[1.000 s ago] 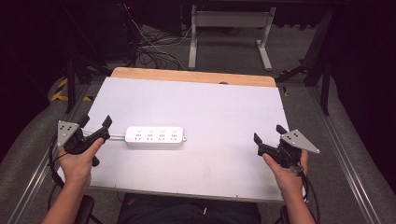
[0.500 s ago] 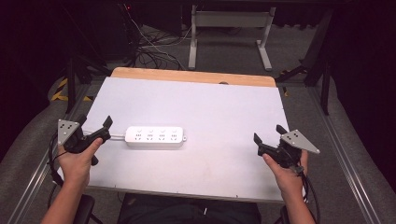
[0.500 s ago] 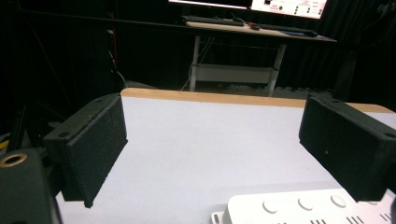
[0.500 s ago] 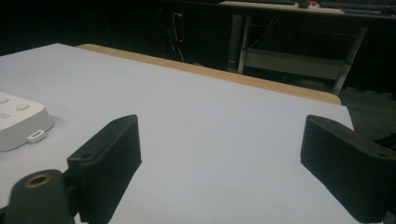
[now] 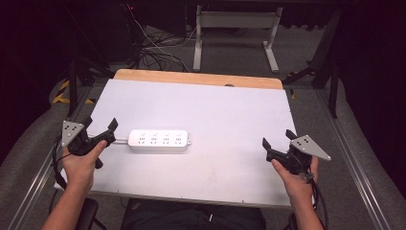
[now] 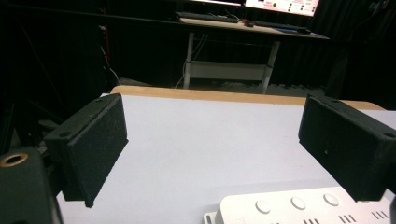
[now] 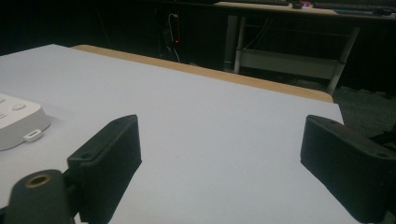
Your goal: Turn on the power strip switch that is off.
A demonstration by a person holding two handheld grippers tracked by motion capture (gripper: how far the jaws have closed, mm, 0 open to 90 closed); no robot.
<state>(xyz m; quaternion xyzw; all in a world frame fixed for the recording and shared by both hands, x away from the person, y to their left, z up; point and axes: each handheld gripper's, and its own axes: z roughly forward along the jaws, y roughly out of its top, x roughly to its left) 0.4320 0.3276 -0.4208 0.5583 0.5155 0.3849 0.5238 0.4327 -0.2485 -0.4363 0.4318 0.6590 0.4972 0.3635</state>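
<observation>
Left of centre in the high view, white power strip (image 5: pixel 158 141) lies flat on the table (image 5: pixel 230 110). Nothing moved since a second ago: left gripper (image 5: pixel 101 130) beside it, right gripper (image 5: pixel 277 142) lower right, both wide open, empty. No action begun.

So my white oblong plastic power strip (image 5: pixel 158 140) lies on the surface (image 5: pixel 230 120), left of centre, nearer me.

black grippers (image 5: pixel 99 132), grey three-cornered plates, trailing cables.
</observation>
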